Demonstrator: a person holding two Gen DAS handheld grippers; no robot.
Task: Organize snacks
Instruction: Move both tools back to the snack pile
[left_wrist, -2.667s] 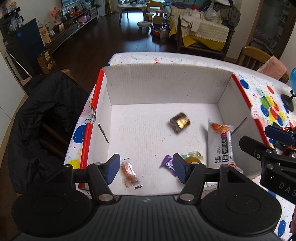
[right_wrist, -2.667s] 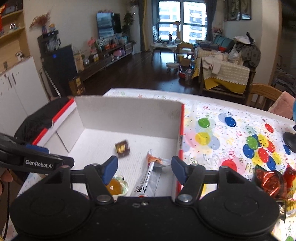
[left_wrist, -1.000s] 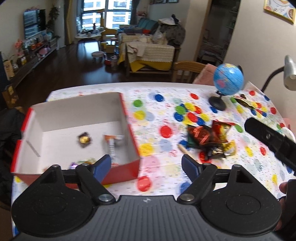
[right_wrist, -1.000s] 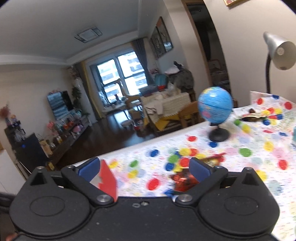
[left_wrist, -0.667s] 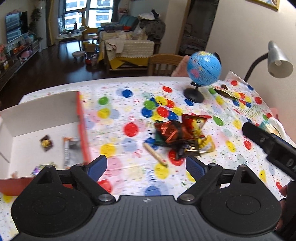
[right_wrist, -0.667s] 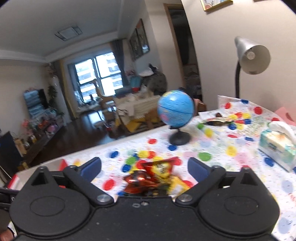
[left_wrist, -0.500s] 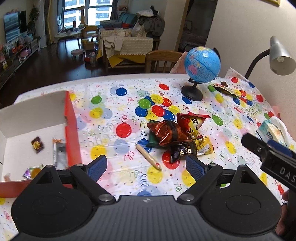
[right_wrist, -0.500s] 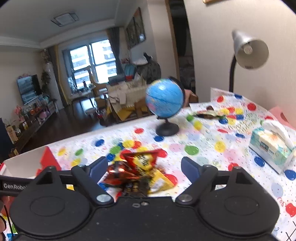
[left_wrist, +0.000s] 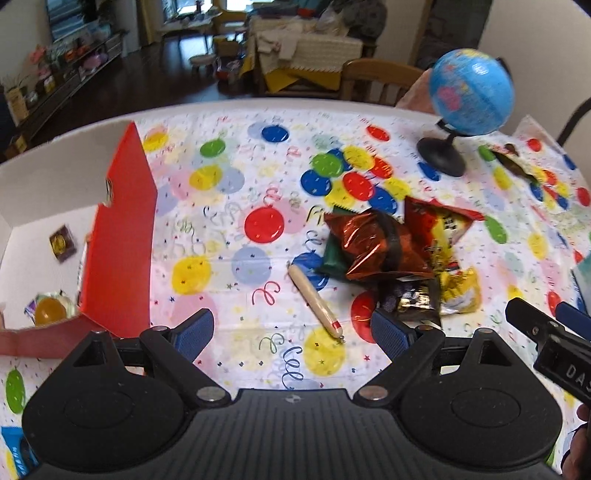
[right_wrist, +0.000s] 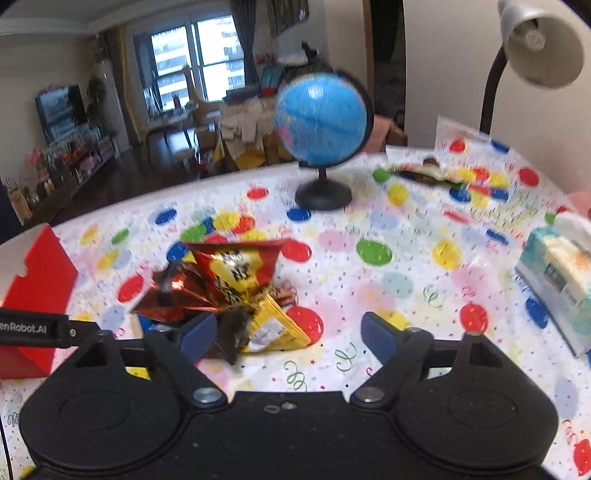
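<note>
A pile of snack bags lies mid-table: a copper foil bag (left_wrist: 373, 247), a red-and-yellow bag (left_wrist: 439, 225) (right_wrist: 236, 269), a yellow packet (left_wrist: 461, 290) (right_wrist: 277, 325) and a dark packet (left_wrist: 413, 299). A beige sausage stick (left_wrist: 316, 301) lies just left of the pile. My left gripper (left_wrist: 291, 330) hangs open above the stick, touching nothing. My right gripper (right_wrist: 290, 338) is closing from wide; the yellow packet shows between its jaws, but the pads do not press on it. The red-and-white box (left_wrist: 122, 236) at the left holds a chocolate square (left_wrist: 62, 243) and a jelly cup (left_wrist: 48, 310).
A blue globe (right_wrist: 321, 114) stands behind the pile. A tissue pack (right_wrist: 557, 280) and a desk lamp (right_wrist: 539, 40) are at the right. A wooden chair (left_wrist: 380, 81) stands past the far table edge. A blue packet (left_wrist: 14, 450) lies at the near left.
Both grippers have swung right from the box and come down toward the snack pile. The right jaws have narrowed; the left jaws stand slightly wider.
</note>
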